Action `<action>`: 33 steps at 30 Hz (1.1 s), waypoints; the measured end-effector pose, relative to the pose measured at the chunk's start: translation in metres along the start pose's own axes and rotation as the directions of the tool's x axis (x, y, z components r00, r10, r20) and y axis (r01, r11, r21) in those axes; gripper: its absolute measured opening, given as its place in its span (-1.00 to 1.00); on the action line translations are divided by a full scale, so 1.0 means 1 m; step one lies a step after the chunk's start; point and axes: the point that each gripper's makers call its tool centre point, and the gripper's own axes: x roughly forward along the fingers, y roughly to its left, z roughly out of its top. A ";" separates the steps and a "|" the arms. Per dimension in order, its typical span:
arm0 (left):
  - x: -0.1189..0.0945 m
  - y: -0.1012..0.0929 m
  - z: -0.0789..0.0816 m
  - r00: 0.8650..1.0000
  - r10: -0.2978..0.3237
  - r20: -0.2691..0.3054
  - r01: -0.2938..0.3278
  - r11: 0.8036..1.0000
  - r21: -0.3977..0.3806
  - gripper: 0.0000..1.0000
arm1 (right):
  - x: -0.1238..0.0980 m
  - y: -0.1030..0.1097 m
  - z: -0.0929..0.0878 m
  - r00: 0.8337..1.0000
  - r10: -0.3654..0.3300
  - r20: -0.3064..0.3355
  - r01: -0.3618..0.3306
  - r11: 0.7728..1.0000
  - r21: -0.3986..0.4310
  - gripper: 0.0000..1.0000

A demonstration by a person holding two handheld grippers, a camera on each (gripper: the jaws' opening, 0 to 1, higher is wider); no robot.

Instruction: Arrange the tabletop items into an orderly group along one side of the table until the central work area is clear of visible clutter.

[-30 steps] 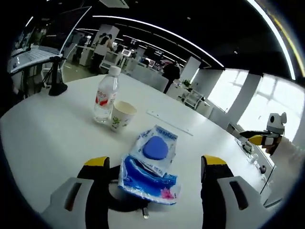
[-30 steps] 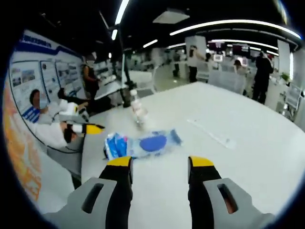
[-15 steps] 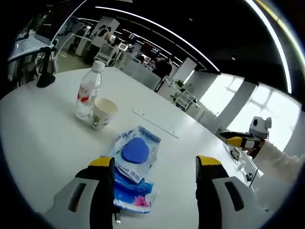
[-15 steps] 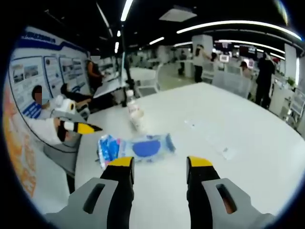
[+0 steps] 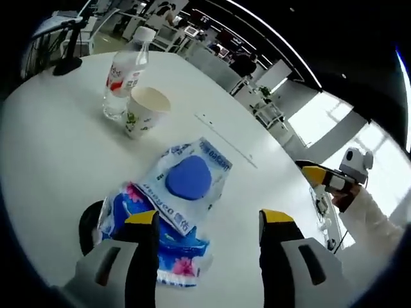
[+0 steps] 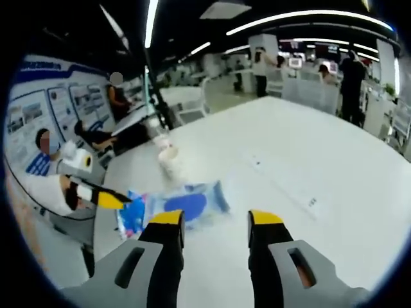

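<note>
Your left claw (image 5: 207, 221) has dropped closer over the blue packets (image 5: 183, 186) on the table (image 5: 51, 154), jaws apart and empty. They lie just ahead, long axis slanting leftward; the open right claw (image 6: 209, 221) sits farther off.

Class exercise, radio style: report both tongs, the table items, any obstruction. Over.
Left tongs open over blue wipes packet. Right tongs open, empty. Paper cup beside water bottle. No obstruction seen.

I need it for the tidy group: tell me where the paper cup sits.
In the left gripper view the paper cup stands upright on the white table, upper left, beside the water bottle, beyond the blue wipes packet.
</note>
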 end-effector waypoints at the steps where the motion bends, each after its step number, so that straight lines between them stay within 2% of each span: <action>1: 0.001 0.002 0.001 1.000 0.009 0.003 -0.008 1.000 -0.011 0.23 | 0.005 0.000 0.000 1.000 0.006 -0.005 -0.006 1.000 -0.002 -0.25; 4: 0.007 0.005 -0.001 0.999 0.030 -0.016 -0.031 0.999 -0.043 0.18 | 0.027 -0.002 -0.003 0.999 0.026 -0.035 -0.026 1.000 -0.012 -0.27; 6: 0.011 0.011 -0.008 0.995 0.066 -0.074 -0.073 0.992 -0.105 0.10 | 0.040 -0.005 -0.010 0.997 0.027 -0.069 -0.029 0.999 -0.016 -0.29; 9: 0.018 0.019 -0.004 0.990 0.111 -0.082 -0.116 0.991 -0.064 0.05 | 0.065 -0.008 -0.021 0.992 0.035 -0.118 -0.042 0.997 -0.058 -0.30; 12: 0.022 0.022 -0.005 0.981 0.154 -0.116 -0.157 0.987 -0.018 -0.01 | 0.081 -0.009 -0.026 0.990 0.052 -0.132 -0.056 0.998 -0.028 -0.32; 15: 0.027 0.025 -0.006 0.973 0.187 -0.136 -0.192 0.981 -0.026 -0.01 | 0.098 -0.010 -0.027 0.989 0.068 -0.132 -0.071 0.997 -0.015 -0.35; 20: 0.035 0.029 -0.007 0.967 0.202 -0.156 -0.216 0.973 -0.082 -0.07 | 0.127 -0.019 -0.041 0.982 0.076 -0.175 -0.077 0.997 0.003 -0.36; 24: 0.039 0.031 -0.012 0.960 0.217 -0.178 -0.230 0.972 -0.055 -0.12 | 0.141 -0.018 -0.058 0.979 0.071 -0.193 -0.068 0.997 0.026 -0.42; 28: 0.042 0.036 -0.019 0.954 0.228 -0.195 -0.243 0.968 -0.055 -0.26 | 0.144 -0.016 -0.066 0.981 0.058 -0.184 -0.061 0.998 -0.009 -0.52; 31: 0.045 0.040 -0.023 0.950 0.230 -0.210 -0.245 0.968 -0.048 -0.41 | 0.142 -0.022 -0.068 0.982 0.060 -0.179 -0.057 0.998 0.026 -0.84; 33: 0.045 0.041 -0.025 0.949 0.233 -0.211 -0.247 0.968 -0.044 -0.49 | 0.141 -0.028 -0.068 0.983 0.056 -0.174 -0.045 0.997 0.064 -0.89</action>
